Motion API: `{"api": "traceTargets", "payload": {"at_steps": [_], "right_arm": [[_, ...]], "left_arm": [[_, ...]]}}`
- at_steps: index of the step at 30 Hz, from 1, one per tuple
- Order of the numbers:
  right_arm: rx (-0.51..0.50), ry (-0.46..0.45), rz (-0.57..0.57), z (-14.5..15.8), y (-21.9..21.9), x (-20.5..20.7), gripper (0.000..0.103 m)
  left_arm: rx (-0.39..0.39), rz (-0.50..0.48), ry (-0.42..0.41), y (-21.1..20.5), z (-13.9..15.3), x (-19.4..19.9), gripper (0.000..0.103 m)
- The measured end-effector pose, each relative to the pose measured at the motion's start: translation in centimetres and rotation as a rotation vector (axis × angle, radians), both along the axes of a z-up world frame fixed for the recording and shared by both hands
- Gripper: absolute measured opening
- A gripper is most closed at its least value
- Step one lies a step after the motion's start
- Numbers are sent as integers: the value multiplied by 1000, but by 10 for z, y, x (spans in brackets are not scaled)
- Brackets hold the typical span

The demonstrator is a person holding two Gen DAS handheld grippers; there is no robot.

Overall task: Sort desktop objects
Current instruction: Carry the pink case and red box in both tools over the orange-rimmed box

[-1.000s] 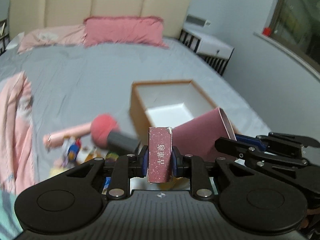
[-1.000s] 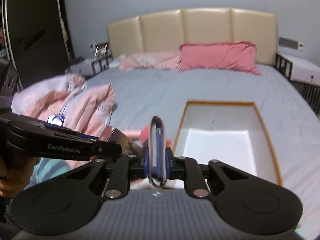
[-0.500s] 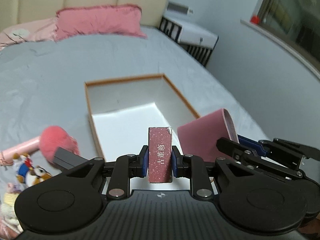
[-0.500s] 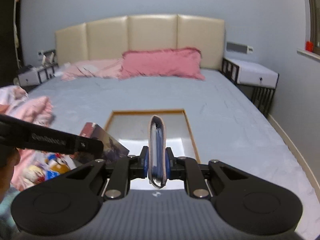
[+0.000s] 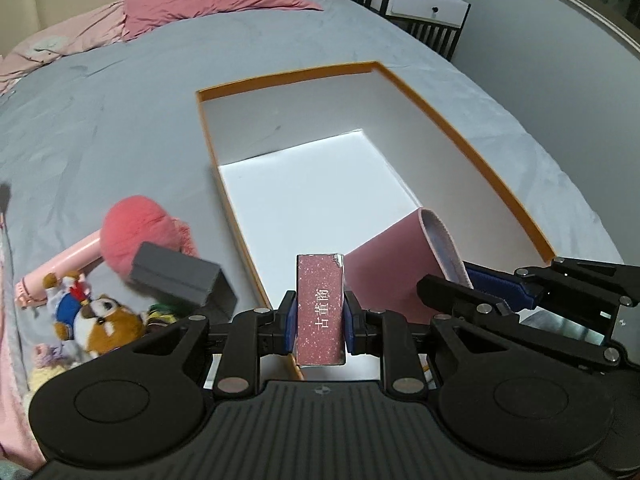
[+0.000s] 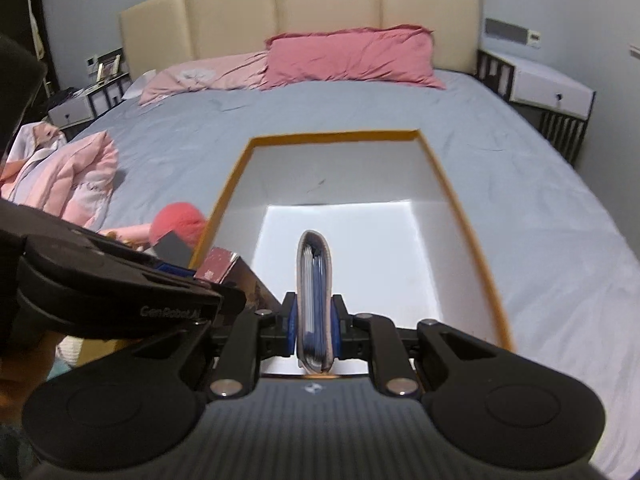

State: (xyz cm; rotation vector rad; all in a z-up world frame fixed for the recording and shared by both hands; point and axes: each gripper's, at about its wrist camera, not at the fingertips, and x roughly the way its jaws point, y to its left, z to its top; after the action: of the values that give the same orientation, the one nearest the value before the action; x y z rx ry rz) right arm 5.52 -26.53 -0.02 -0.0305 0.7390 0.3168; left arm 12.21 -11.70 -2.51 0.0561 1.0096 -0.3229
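On the grey bed (image 5: 120, 128), the orange-rimmed box (image 5: 472, 148) holds nothing.

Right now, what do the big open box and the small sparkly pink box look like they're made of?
Big open box: likely stiff cardboard, with thin orange edges and matte white inner walls. Small pink box: probably glitter-coated paperboard, since it has a speckled sparkle and a frayed top corner.

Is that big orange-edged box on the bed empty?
Empty as far as visible: the box shows only bare white floor; its near end is hidden.
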Motion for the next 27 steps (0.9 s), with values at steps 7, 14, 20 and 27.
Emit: {"api": "traceTargets", "payload": {"at_steps": [7,14,20,27], "right_arm": [[35,42,48,-4,22,-7,16],[11,60,56,-4,35,-13,16],[31,97,-118,4,4,-13,17],[44,144,-278,7,-29,-11,17]], "left_arm": [[31,41,8,25,-4,-3,25],[-5,26,11,30,0,-8,25],[-58,-35,14,15,4,-3,25],[-114,-126,77,-20,-6,9,25]]}}
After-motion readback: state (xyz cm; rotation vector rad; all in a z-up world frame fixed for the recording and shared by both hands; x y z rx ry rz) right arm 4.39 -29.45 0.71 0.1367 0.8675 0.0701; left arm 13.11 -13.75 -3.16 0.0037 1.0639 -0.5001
